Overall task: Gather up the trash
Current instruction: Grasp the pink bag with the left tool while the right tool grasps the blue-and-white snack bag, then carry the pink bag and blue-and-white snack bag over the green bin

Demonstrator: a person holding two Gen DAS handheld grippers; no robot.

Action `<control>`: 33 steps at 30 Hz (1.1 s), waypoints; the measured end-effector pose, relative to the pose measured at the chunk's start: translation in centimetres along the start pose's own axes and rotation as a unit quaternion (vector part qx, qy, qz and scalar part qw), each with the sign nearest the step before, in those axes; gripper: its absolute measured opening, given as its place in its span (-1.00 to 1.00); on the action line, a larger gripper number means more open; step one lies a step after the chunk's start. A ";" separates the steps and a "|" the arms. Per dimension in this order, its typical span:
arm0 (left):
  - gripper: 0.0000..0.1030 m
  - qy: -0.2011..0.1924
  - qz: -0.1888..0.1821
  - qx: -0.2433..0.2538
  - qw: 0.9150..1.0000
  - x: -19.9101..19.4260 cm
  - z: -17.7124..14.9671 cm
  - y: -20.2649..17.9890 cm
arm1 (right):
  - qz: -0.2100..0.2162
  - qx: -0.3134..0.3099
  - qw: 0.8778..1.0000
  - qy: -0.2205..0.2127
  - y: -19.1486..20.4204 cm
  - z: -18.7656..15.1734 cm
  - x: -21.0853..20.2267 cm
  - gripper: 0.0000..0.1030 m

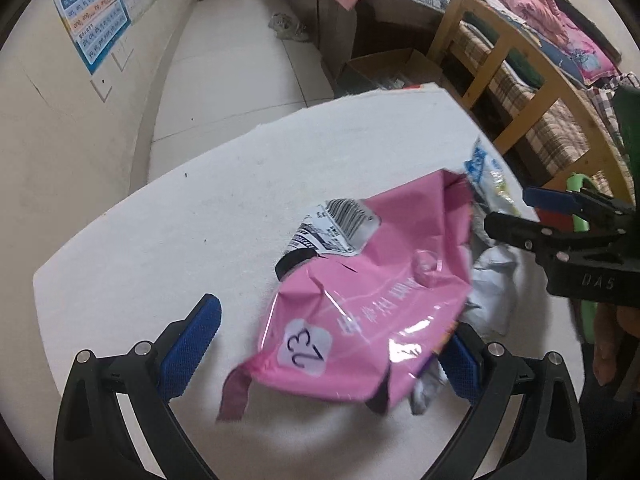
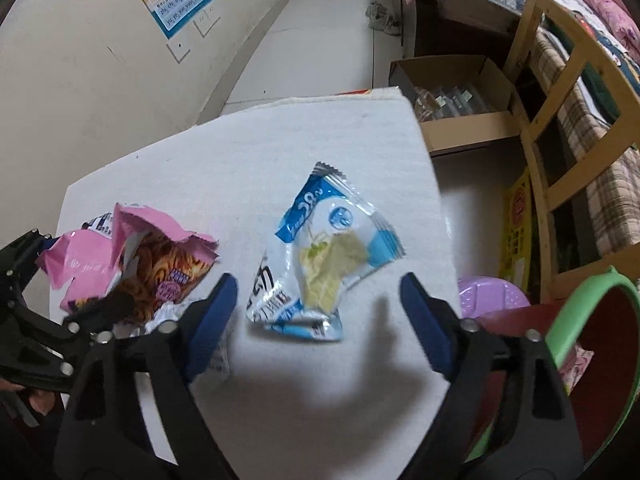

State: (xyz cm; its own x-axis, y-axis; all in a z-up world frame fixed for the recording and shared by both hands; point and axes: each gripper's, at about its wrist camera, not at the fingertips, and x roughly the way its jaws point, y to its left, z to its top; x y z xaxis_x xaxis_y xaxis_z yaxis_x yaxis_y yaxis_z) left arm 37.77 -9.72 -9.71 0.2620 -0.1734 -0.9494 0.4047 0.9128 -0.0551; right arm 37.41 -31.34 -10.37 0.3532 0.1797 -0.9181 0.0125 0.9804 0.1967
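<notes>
Right tongs [image 2: 316,300]: spread, straddling blue wrapper [image 2: 320,252], not pinching.
Left tongs [image 1: 320,340]: spread around pink wrapper [image 1: 368,300] on tabletop [image 1: 180,220].

Pink, blue and white on a pale table

The crumpled glossy pink wrapper [image 1: 372,300] bears a black barcode on white – the clear plastic packet [image 2: 320,256] has blue-and-white bands; the white felt-like tabletop [image 1: 200,216] is plain, the bed's blanket [image 2: 600,152] brown plaid.
</notes>
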 end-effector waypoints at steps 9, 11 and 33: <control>0.09 -0.004 -0.034 -0.042 0.999 0.6 -0.9 0.8 | -0.003 -0.021 1.000 0.023 1.1 0.0 1.6 -0.21; -0.07 -0.008 -0.036 -0.047 0.998 0.5 -1.1 0.9 | -0.004 -0.024 0.999 0.022 1.2 -0.1 1.4 -0.24; -0.24 -0.083 0.010 -0.094 0.992 -7.8 -4.6 0.2 | 0.022 -0.070 0.997 -0.040 4.0 -4.4 -8.4 -0.27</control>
State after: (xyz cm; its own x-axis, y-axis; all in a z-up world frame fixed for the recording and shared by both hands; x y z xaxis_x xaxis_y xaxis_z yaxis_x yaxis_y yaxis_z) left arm 31.83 -6.46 -3.72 0.4159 -0.1983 -0.8875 0.2308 0.9670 -0.1079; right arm 30.32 -28.60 -3.39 0.4249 0.2206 -0.8780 -0.1325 0.9746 0.1808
